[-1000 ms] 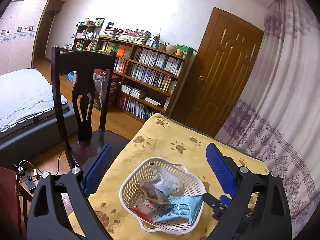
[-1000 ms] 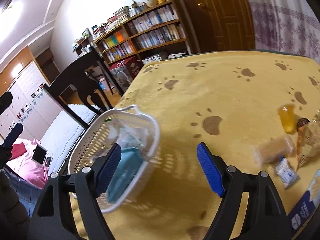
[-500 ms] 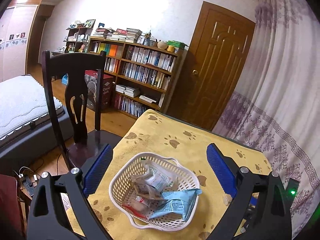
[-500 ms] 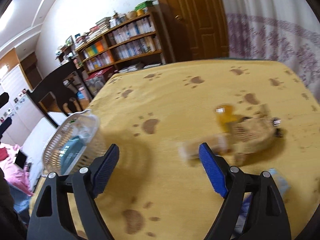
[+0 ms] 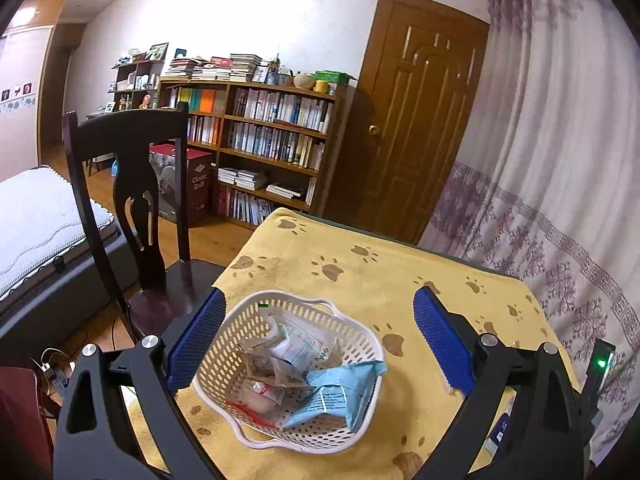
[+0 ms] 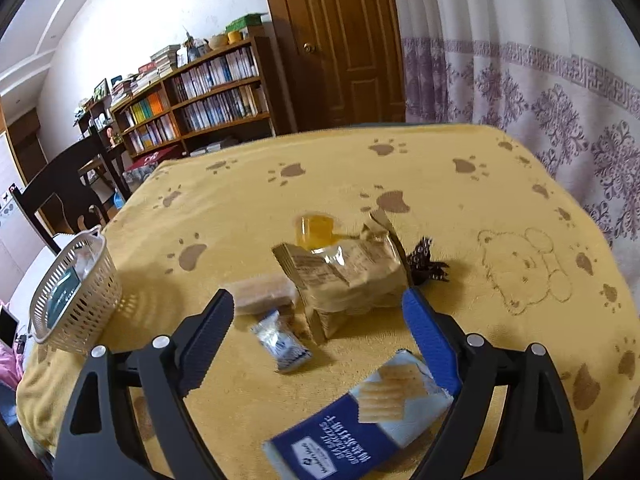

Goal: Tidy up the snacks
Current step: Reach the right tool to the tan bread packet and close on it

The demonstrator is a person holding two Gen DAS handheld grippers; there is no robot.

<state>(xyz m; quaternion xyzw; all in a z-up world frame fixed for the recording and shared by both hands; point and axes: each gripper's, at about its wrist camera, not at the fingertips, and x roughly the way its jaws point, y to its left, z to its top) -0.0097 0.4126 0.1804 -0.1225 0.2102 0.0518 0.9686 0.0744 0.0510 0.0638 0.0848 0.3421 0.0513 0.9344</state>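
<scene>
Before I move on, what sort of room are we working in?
Most likely a bedroom or study at home: a full bookshelf beside a wooden door, a mattress at the left, and a dining-type table under a paw-print cloth.

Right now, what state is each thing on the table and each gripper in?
White basket: upright, holding several snack packets.
Tan snack bag: loose on tablecloth, crumpled.
Blue cracker pack: lying flat, sealed.
Left gripper: open, empty.
Right gripper: open, empty.
Door: closed.
</scene>
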